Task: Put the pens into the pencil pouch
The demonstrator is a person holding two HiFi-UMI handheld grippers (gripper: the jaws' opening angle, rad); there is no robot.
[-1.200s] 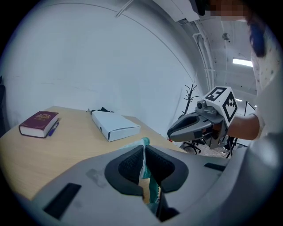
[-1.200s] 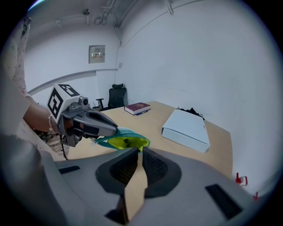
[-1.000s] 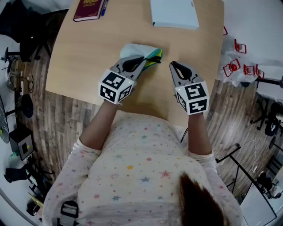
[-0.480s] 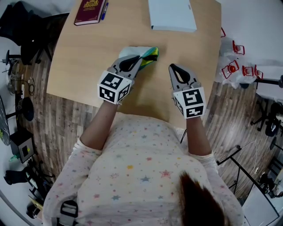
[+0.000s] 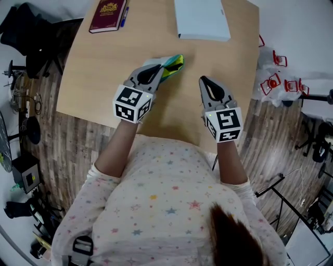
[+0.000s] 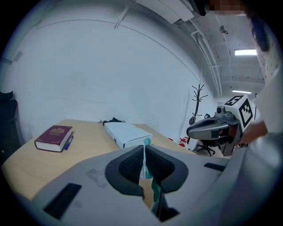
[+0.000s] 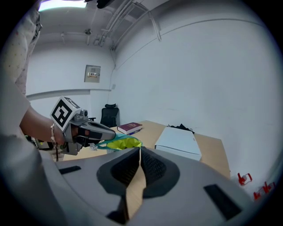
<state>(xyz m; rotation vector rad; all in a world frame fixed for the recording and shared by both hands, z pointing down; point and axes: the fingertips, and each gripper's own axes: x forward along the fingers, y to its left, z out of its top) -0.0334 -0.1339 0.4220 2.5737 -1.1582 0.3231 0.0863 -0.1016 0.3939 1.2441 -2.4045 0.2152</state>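
We are in what looks like an office or lab used as a studio: a wooden table [image 5: 104, 78] on plank floor [image 5: 78, 140], bare white walls [image 6: 110, 75], exposed ceiling pipes [image 6: 211, 66], an office chair [image 7: 107, 115], a coat stand [image 6: 197, 100] and equipment stands [image 5: 274, 183] around the edges.

We have left gripper [image 5: 164, 69] on the pencil pouch [image 5: 175, 63] mid table [image 5: 99, 78], right gripper [image 5: 202, 79] toward its right edge; maroon book [image 5: 107, 9] plus blue pen [image 5: 124, 11] at far-left corner, white box [image 5: 202, 18] on far edge.

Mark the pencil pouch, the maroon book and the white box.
pencil pouch [image 5: 175, 64]: head view, green-and-yellow end.
maroon book [image 5: 107, 13]: head view, middle of cover.
white box [image 5: 202, 18]: head view, middle of top.
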